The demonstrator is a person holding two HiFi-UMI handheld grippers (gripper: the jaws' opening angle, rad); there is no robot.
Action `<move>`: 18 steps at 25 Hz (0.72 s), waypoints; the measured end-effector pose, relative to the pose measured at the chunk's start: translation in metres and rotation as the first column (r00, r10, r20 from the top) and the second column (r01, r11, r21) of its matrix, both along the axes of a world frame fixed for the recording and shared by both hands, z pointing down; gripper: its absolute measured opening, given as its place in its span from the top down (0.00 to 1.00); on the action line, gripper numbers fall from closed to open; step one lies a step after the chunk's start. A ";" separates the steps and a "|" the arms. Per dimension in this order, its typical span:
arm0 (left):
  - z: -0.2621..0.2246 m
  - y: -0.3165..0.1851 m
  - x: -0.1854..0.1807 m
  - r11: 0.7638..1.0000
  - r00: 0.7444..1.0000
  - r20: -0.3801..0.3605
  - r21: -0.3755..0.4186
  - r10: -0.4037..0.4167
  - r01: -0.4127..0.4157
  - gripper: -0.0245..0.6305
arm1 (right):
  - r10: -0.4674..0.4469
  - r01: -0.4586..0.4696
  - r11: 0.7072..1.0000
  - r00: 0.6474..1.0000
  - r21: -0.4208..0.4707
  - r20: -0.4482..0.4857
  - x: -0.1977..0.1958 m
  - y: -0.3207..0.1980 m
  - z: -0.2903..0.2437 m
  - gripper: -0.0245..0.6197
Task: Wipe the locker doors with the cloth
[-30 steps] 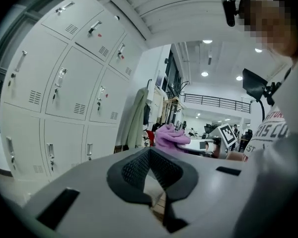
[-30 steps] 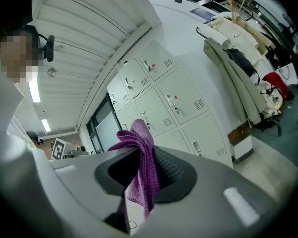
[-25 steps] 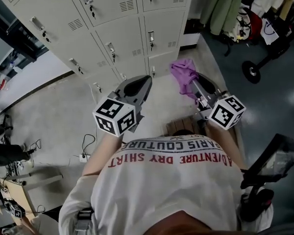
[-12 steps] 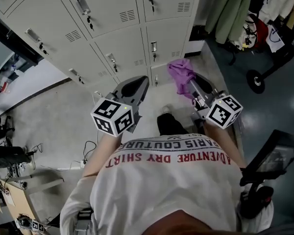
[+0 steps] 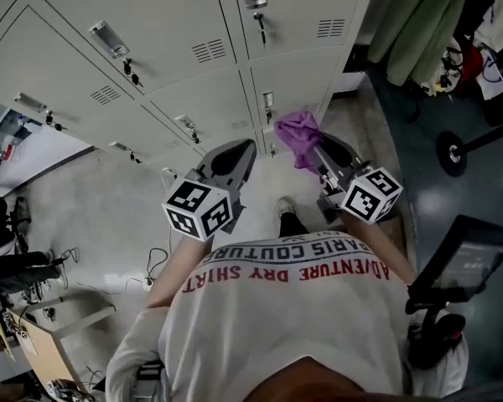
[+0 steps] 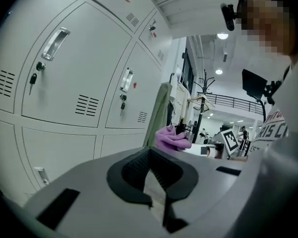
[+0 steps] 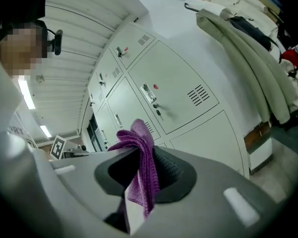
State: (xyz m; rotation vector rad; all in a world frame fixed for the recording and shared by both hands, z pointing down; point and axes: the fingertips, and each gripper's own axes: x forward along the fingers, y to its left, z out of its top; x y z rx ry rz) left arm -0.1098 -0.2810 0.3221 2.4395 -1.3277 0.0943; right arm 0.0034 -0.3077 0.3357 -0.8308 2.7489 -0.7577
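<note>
Purple cloth [image 5: 300,131] is clamped in the right tongs [image 5: 313,145], which are closed on a fold of it. In the right gripper view the cloth [image 7: 139,167] stands up above the tips and also hangs down on one side of them. It is raised in front of the locker doors [image 5: 151,23], near the lower rows. It seems not to touch any door yet, though the head view alone does not settle this. The left tongs [image 5: 239,151] are pressed together at the tips and carry nothing (the left gripper view shows only floor through the narrow slit behind the tips).

Some things could go wrong from here. Only a small part of the cloth is gripped, so hard rubbing on the metal may pull it out. The loose hanging end could also catch on a key [image 5: 260,25] that sticks out of a lock, or on a door handle [image 5: 109,38]. If the cloth does not cover the tips, the bare tongs may scrape the paint and not wipe it.

The doors are pale grey painted metal with vent slots, smooth and vertical. The floor [image 5: 109,216] is light concrete, with cables [image 5: 151,254] lying at the left. At the right hang green coats [image 5: 411,23], and a wheel [image 5: 454,151] stands on the darker floor.
</note>
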 end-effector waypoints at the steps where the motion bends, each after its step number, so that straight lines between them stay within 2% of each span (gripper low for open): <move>1: 0.003 -0.009 -0.002 1.000 1.000 -0.001 -0.003 -0.002 0.002 0.96 | -0.004 0.004 1.000 1.000 0.007 -0.001 -0.003 -0.010 0.001 0.86; 6: 0.024 -0.045 -0.016 0.999 0.999 -0.021 -0.029 -0.028 0.028 0.96 | -0.011 0.014 0.999 0.999 0.051 -0.046 -0.019 -0.048 0.010 0.86; 9: 0.035 -0.058 -0.025 0.998 0.999 -0.027 -0.046 -0.048 0.046 0.96 | -0.013 0.016 0.996 0.999 0.090 -0.042 -0.029 -0.066 0.006 0.86; 13: 0.046 -0.066 -0.032 0.996 0.997 -0.027 -0.061 -0.068 0.066 0.96 | -0.020 0.023 0.988 1.000 0.153 -0.022 -0.043 -0.093 0.008 0.86; 18: 0.054 -0.068 -0.047 0.991 0.995 -0.014 -0.090 -0.100 0.098 0.96 | -0.026 0.037 0.974 0.998 0.224 -0.054 -0.077 -0.126 0.029 0.86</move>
